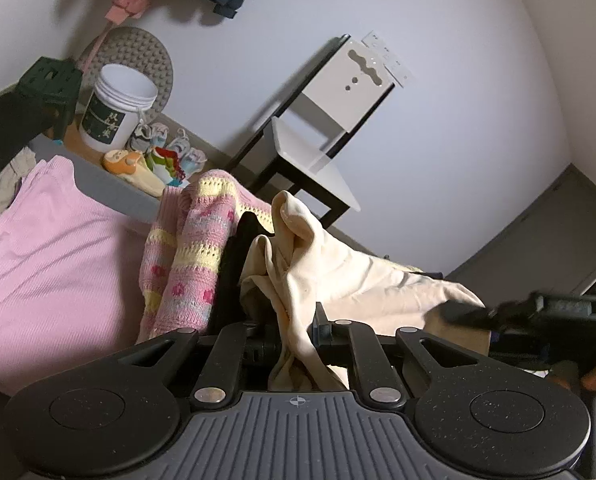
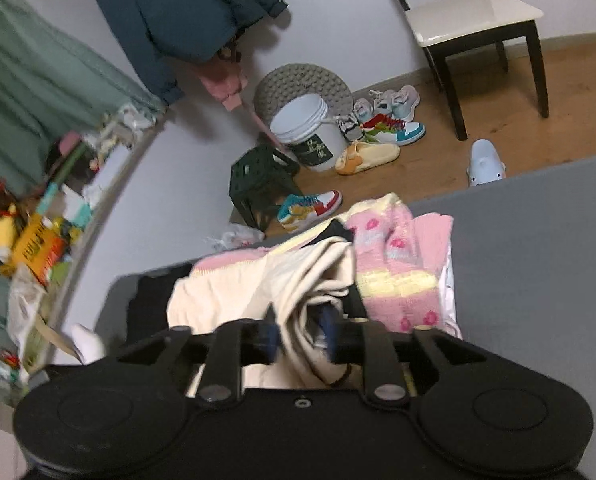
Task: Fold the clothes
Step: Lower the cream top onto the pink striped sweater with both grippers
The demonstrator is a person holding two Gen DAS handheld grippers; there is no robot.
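Left gripper (image 1: 298, 344) is clamped tight on the cream garment (image 1: 298, 248), and the right gripper (image 2: 301, 340) pinches it too. Striped pink knit sweater (image 1: 194, 248) sits bunched just left of it.

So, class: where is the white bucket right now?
The white bucket stands on the wooden floor by the wall, between the green stool and the shoes, seen in both wrist views.

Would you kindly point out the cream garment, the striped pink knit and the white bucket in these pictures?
cream garment (image 1: 298, 236): left wrist view, on the bunched folds above the fingers.
striped pink knit (image 1: 194, 248): left wrist view, on a yellow-banded fold.
white bucket (image 2: 309, 132): right wrist view, on its side wall.
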